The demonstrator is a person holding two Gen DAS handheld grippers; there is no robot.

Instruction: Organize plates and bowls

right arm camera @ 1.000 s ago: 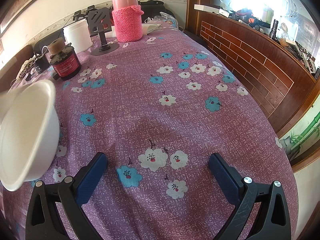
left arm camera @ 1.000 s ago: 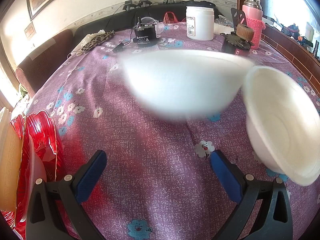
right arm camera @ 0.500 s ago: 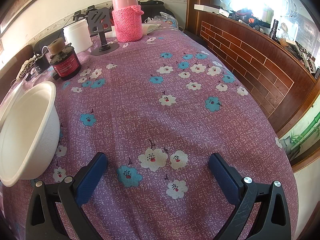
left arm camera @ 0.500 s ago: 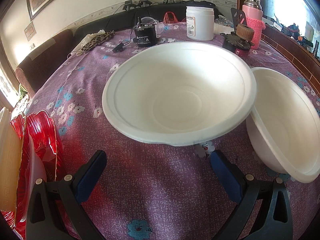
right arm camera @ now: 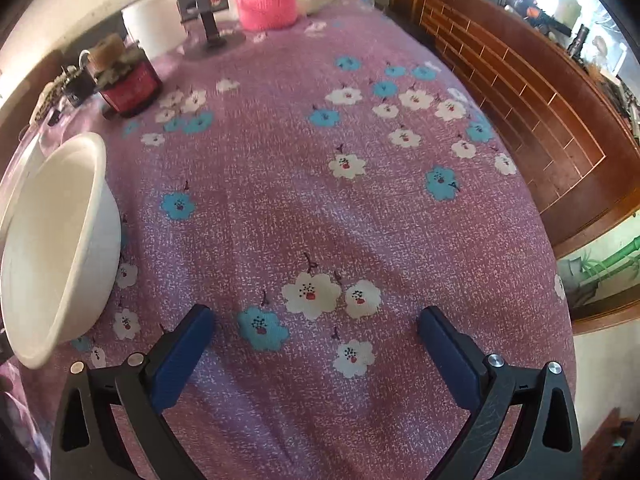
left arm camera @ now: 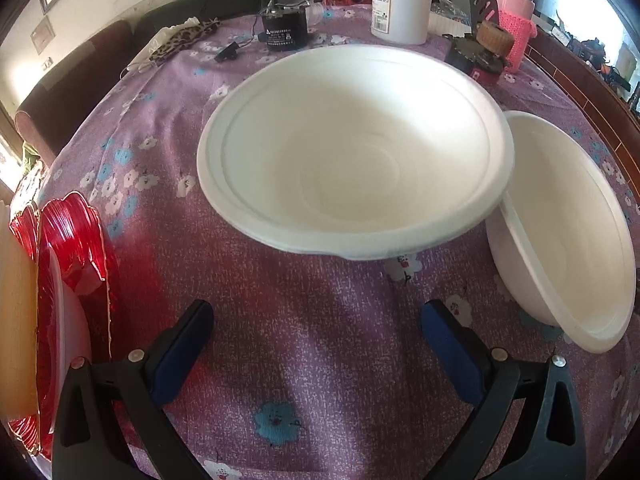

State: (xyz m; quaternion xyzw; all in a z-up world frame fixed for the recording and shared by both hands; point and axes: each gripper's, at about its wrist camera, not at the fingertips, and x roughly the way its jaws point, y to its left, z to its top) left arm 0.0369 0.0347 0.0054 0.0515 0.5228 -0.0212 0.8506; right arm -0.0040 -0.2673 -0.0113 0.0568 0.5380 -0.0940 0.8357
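Left gripper [left arm camera: 316,336] fingers spread, bowl [left arm camera: 352,152] ahead

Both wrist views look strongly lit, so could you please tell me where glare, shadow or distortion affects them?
Left wrist: window glare top right, sharp large white bowl, table bulging from fisheye. Right wrist: blown-out window top right, soft shadow across the tablecloth, curved wood panelling.

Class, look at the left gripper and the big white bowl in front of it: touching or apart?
Apart. In the left wrist view, purple tablecloth shows between the open left gripper and the big white bowl.
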